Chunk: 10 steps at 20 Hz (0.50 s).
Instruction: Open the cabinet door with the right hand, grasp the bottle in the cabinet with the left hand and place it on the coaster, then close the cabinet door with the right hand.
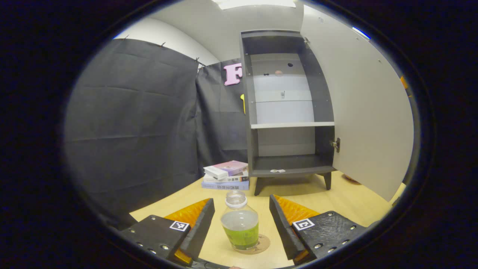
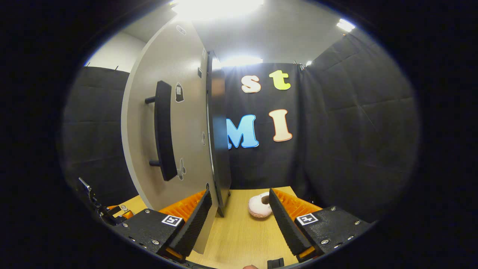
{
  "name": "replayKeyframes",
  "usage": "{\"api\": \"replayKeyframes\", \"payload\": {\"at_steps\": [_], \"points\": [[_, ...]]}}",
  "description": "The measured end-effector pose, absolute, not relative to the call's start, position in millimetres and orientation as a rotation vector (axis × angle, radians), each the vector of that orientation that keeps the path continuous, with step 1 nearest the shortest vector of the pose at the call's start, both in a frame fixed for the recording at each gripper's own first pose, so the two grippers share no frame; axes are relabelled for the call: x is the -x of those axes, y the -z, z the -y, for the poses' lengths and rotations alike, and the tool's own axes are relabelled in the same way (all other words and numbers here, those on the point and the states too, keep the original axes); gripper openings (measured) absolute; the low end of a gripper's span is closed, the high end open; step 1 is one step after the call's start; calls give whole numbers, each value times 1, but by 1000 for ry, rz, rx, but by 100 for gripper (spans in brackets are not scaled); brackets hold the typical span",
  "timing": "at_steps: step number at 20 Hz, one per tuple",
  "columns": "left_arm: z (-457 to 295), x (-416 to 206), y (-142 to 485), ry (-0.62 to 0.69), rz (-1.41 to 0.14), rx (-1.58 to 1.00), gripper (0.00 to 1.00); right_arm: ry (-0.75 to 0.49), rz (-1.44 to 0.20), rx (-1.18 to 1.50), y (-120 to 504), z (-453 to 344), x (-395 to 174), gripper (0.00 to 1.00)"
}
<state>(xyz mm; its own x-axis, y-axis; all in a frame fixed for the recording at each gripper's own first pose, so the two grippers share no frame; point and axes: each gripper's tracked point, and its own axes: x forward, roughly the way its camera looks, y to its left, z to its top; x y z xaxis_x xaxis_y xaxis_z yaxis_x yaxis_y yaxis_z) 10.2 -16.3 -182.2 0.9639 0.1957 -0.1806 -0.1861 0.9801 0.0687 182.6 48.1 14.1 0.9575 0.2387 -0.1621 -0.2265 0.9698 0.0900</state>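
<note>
Bottle [image 1: 240,225] upright on coaster [image 1: 262,244], on worktop [image 1: 347,203] in front of cabinet [image 1: 287,112]. Left hand-held gripper [image 1: 242,224] spread wide, fingers either side of bottle, not touching. Cabinet door [image 1: 358,112] swung open, shelves bare. Stack of books [image 1: 226,175] just left of cabinet. Right hand-held gripper [image 2: 239,220] spread too, near door edge, black handle [image 2: 164,130] up left. Doughnut [image 2: 260,205] on worktop beyond right finger.

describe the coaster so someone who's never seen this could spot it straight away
Start at the dark cabinet with its door swung open, then come forward over the wooden table. The coaster is the thin round brown disc under the bottle, unlike the rectangular stacked books.
</note>
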Motion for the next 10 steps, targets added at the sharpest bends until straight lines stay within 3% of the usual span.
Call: {"api": "replayKeyframes", "payload": {"at_steps": [1,3,4,5,6,7,10], "points": [[16,-5,168,-194,-174,-41,89,-234,-154,-79,-25,-48,-186,95],[12,4,141,-198,-160,-22,84,-212,-113,-84,-42,-47,-195,95],[11,8,129,-193,-154,-16,88,-195,-101,-83,-47,-46,-198,95],[8,11,117,-192,-147,-17,84,-181,-91,-86,-51,-47,-201,95],[2,13,106,-197,-136,-20,88,-175,-84,-93,-55,-52,-203,95],[-5,15,96,-204,-122,-20,84,-179,-78,-103,-59,-59,-204,95],[-29,15,77,-213,-107,-6,88,-188,-53,-110,-69,-80,-202,94]]}}
